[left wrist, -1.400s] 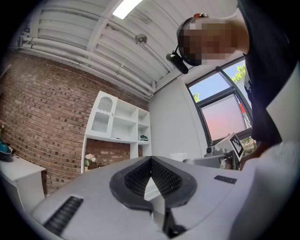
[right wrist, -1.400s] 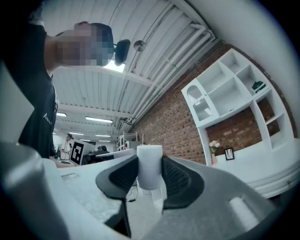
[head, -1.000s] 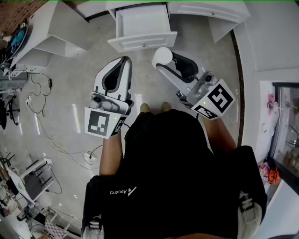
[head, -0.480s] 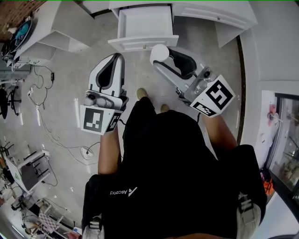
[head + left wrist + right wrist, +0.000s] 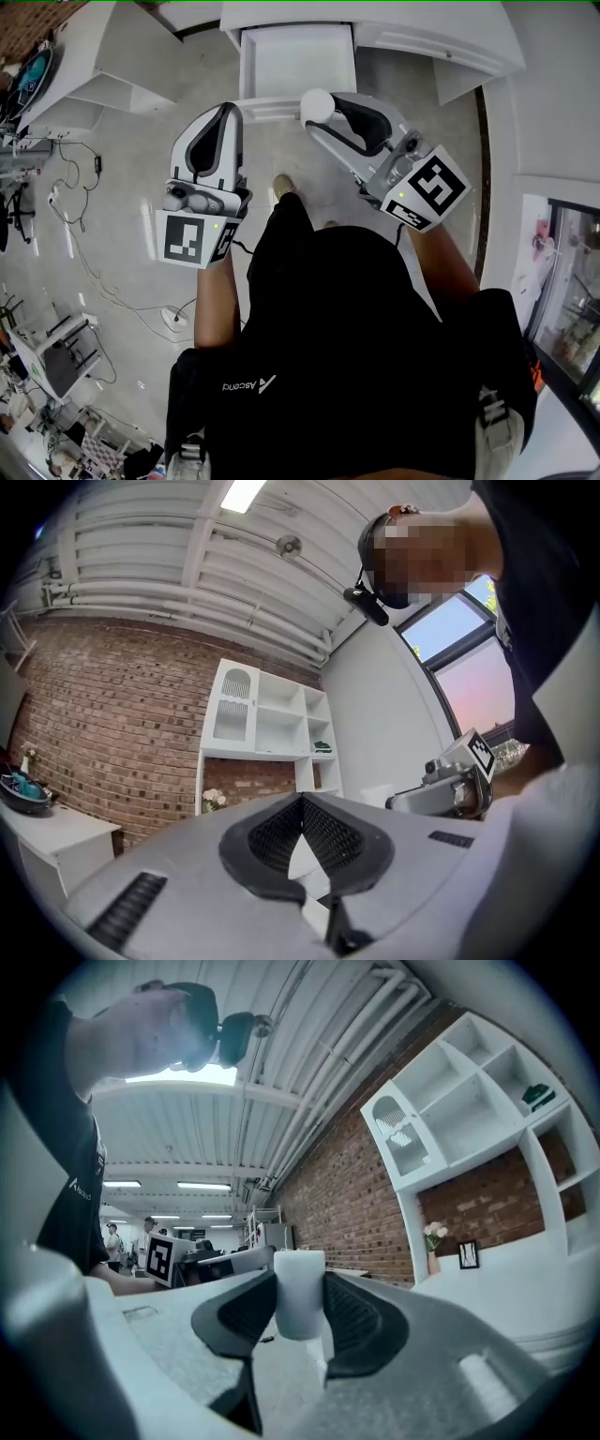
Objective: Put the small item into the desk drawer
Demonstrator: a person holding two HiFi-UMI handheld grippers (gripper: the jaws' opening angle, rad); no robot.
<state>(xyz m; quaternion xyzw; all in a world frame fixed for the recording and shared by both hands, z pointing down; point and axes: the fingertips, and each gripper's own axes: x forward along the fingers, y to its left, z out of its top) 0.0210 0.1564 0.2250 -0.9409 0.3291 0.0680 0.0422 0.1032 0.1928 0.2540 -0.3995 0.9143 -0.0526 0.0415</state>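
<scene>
The small item is a white cylinder (image 5: 317, 104), and my right gripper (image 5: 321, 109) is shut on it. In the right gripper view the white cylinder (image 5: 300, 1294) stands upright between the two dark pads of the right gripper (image 5: 300, 1309). It hangs just at the front edge of the open white desk drawer (image 5: 295, 58), whose inside shows bare. In the head view my left gripper (image 5: 228, 111) is held left of it, near the drawer's front left corner. The left gripper (image 5: 302, 801) has its pads together with nothing between them.
The white desk (image 5: 441, 37) runs along the top, with a white shelf unit (image 5: 89, 70) at the left. Cables and a plug strip (image 5: 173, 314) lie on the grey floor at left. The person's shoe (image 5: 285, 187) shows below the grippers.
The drawer and desk have come closer in the head view as the person stepped forward. Both grippers moved up toward the drawer front, the right one still holding the cylinder.
</scene>
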